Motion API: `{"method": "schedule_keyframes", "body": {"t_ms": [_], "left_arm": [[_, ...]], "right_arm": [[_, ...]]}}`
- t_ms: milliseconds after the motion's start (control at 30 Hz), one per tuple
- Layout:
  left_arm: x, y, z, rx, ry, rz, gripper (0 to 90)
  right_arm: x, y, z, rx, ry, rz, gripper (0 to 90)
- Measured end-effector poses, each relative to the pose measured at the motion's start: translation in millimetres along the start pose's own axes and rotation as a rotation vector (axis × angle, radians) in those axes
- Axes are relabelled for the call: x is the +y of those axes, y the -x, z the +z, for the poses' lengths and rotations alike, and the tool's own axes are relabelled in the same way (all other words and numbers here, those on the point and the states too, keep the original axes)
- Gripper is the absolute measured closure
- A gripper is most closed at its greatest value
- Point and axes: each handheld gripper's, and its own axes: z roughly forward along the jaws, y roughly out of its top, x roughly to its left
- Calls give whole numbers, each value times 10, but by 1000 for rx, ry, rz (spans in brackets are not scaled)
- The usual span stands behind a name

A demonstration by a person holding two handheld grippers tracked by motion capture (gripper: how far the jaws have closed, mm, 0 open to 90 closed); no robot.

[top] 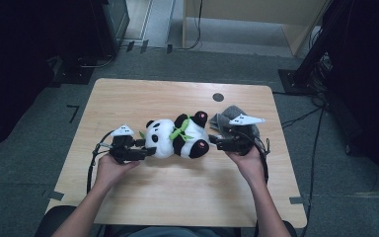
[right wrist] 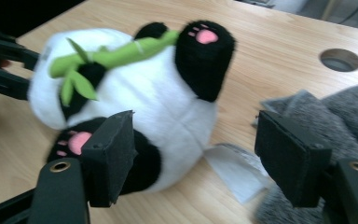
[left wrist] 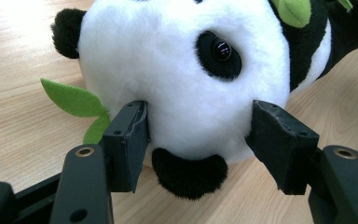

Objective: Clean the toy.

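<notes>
Plush, black and white: we logged one panda toy (top: pixel 176 138) lying on its back near the middle of the wooden table (top: pixel 128 98), head toward our left, pink-soled feet toward our right.
Long axis: it ran left to right across the table, roughly in line with both grippers.
Trim: a green felt bamboo sprig (right wrist: pixel 116 53) lay across the chest; a loose green leaf (left wrist: pixel 72 99) showed beside the head.
Head end: the left gripper (left wrist: pixel 198 135) sat at this end, and the head (left wrist: pixel 177 70) filled the gap ahead of it.
Left jaws: we found them apart, one pad against each side of the muzzle, touching or just pressing the fur; we judged this a light bracket, not a firm clamp.
Foot end: the right gripper (right wrist: pixel 193 154) stood at the rump, beside the lower foot (right wrist: pixel 72 142).
Right jaws: we recorded them wide apart, holding nothing; one pad lay just in front of the lower leg, the other over the grey cloth.
Sewn label: a white tag (right wrist: pixel 235 170) lay between the right pads.
Neighbour: a grey fleecy cloth (top: pixel 232 118) lay just right of the toy, under the right gripper.
Nearer hand: we judged the left closer to a hold; the right needed to travel forward along the axis.
</notes>
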Motion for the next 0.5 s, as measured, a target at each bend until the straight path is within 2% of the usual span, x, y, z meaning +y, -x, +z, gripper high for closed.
{"method": "schedule_keyframes", "body": {"t_ms": [33, 133, 200, 233, 367, 400, 433, 500], "left_arm": [[0, 0, 0, 0, 0, 0, 378], [0, 0, 0, 0, 0, 0, 377], [0, 0, 0, 0, 0, 0, 377], [0, -1, 0, 0, -1, 0, 377], [0, -4, 1, 0, 0, 0, 376], [0, -4, 2, 0, 0, 0, 376], [0, -5, 2, 0, 0, 0, 376], [0, -6, 3, 1, 0, 0, 376]], "right_arm": [[0, 0, 0, 0, 0, 0, 288], [20, -77, 7, 36, 21, 11, 205], [19, -98, 5, 47, 18, 1, 175], [24, -149, 14, 55, 12, -21, 143], [22, -214, 36, 76, 14, -24, 125], [21, -234, 45, 86, 11, -26, 107], [11, -273, 90, 104, -5, -35, 51], [-7, -302, 143, 112, -27, -34, 12]]}}
